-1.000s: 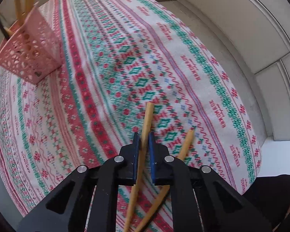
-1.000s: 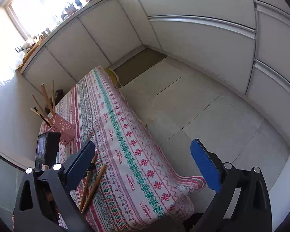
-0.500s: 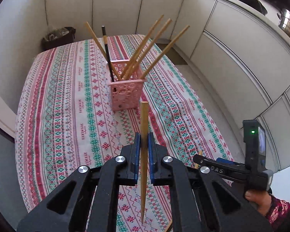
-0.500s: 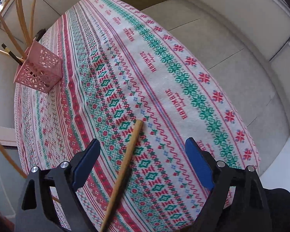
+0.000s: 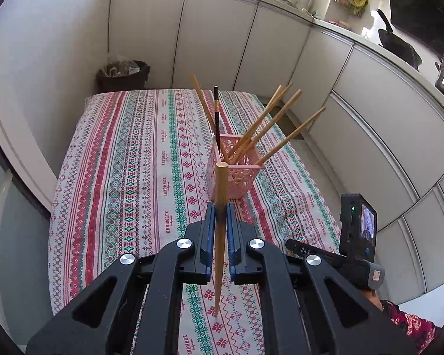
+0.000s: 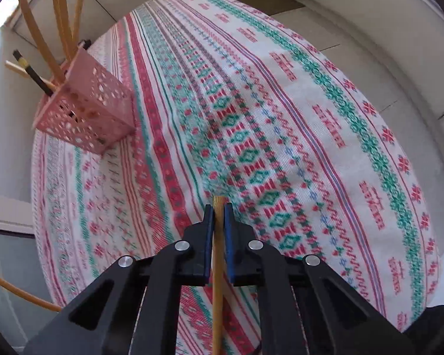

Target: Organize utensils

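The left claw [image 5: 218,211] was clenched on a chopstick [image 5: 220,183], its blue pads pressing the stick from both sides about midway along its length. The stick stood nearly upright between them, its blunt end rising above the fingertips and its thin tip hanging below the claw over the cloth [image 5: 133,162] that covered the counter. In the left wrist view that blunt end overlapped the near rim of the pink basket [image 5: 236,177], which stood on the cloth beyond the claw.

The basket held several more wooden chopsticks [image 5: 281,115], fanned out and leaning toward the cabinets, and one dark chopstick [image 5: 216,112] standing almost straight beside them.

The right claw [image 6: 218,211] was likewise clamped on a second chopstick [image 6: 217,266], close to the stick's blunt end, so only a short stub showed past the fingertips while the rest ran back under the claw. That stick lay low over the cloth [image 6: 281,103]; whether it touched the cloth could not be told. From there the basket [image 6: 85,115] stood well away, up and to the left, with its sticks poking out of the top.
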`<state>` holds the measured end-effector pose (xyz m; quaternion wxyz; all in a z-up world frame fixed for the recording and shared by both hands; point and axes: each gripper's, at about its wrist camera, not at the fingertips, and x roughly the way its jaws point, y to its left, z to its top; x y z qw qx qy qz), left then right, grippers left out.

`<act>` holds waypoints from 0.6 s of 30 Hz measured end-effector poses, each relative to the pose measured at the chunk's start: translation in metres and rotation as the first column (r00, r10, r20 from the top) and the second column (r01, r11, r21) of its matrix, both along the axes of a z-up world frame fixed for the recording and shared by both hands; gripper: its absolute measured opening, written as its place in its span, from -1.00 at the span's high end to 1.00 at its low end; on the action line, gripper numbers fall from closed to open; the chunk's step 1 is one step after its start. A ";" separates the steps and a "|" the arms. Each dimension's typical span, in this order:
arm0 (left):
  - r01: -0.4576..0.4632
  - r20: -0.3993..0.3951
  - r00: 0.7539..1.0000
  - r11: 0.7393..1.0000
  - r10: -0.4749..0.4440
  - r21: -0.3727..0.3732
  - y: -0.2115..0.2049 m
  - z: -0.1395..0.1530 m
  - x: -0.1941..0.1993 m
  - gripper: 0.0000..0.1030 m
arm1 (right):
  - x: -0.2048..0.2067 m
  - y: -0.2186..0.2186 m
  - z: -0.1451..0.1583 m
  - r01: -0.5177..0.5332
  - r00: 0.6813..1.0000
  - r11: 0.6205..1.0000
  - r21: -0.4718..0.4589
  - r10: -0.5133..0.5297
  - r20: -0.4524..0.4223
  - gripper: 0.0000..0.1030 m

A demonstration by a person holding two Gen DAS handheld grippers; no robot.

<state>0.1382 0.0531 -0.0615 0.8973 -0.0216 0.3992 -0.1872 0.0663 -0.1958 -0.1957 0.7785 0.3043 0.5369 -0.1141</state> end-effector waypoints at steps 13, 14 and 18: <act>-0.004 0.016 1.000 0.999 0.004 -0.047 -0.001 0.006 0.010 0.84 | -0.022 0.005 0.117 -0.139 0.896 0.980 -0.140 0.185 0.404 0.85; -0.004 -0.046 0.999 0.999 0.002 -0.037 -0.002 -0.006 0.019 0.67 | -0.026 0.003 0.120 -0.145 0.895 0.980 -0.134 0.187 0.405 0.85; -0.063 -0.313 0.948 0.998 0.061 0.002 -0.005 -0.074 0.063 0.24 | -0.034 -0.011 0.115 -0.146 0.912 0.987 -0.071 0.162 0.377 0.85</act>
